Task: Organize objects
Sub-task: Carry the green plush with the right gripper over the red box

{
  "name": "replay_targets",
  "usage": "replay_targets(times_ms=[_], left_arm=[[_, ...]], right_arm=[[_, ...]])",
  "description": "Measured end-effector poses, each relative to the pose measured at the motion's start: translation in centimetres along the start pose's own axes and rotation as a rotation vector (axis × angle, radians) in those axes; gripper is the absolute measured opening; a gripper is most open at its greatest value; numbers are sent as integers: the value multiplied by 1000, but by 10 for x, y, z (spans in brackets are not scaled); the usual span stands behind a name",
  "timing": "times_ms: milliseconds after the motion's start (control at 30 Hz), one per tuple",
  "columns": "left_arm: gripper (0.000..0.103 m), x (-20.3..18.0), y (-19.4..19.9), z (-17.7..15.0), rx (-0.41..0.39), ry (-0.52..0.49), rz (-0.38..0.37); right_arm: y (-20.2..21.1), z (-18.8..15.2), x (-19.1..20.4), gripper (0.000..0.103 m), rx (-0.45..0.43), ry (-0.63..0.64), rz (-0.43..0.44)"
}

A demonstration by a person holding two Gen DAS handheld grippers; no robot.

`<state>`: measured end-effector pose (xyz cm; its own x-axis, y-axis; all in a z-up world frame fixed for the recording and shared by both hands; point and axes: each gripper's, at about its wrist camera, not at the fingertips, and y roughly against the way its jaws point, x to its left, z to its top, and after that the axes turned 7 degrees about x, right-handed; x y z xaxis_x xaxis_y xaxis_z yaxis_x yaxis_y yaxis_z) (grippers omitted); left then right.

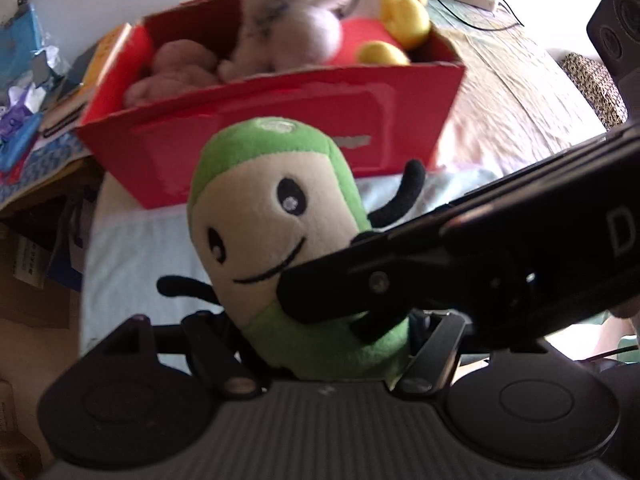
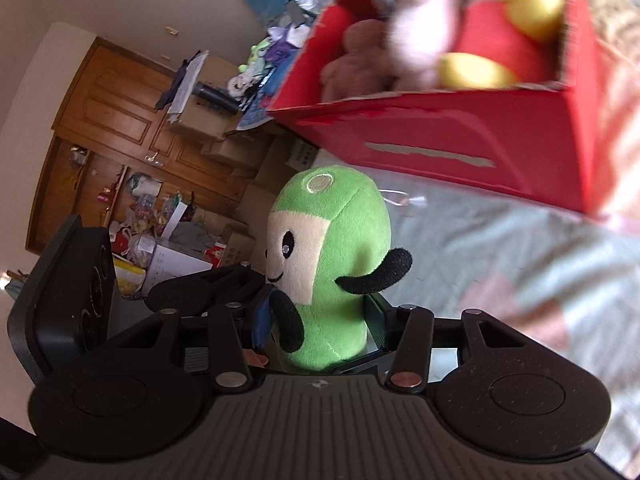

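The plush toy is green with a cream face, black eyes and black limbs. The cardboard box is red, holding a yellow-and-red plush, a pale grey plush and a tan plush. The bed cover shows pale blue and pink patches.

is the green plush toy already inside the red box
No, the green plush toy is held in front of the red box, outside its near wall.
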<state>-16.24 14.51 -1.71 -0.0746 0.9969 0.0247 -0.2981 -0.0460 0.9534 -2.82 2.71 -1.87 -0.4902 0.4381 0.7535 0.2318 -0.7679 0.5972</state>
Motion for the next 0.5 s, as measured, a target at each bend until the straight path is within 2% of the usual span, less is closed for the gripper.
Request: replay_targets(times_ms=[300,500], left_arm=[[71,47,25,10,-108,-31,18],[71,70,47,28,-225,-63,-10]], right_arm=[[-20,24,39,51,-74,61,25],[-14,36,53,51,-167,81,16]])
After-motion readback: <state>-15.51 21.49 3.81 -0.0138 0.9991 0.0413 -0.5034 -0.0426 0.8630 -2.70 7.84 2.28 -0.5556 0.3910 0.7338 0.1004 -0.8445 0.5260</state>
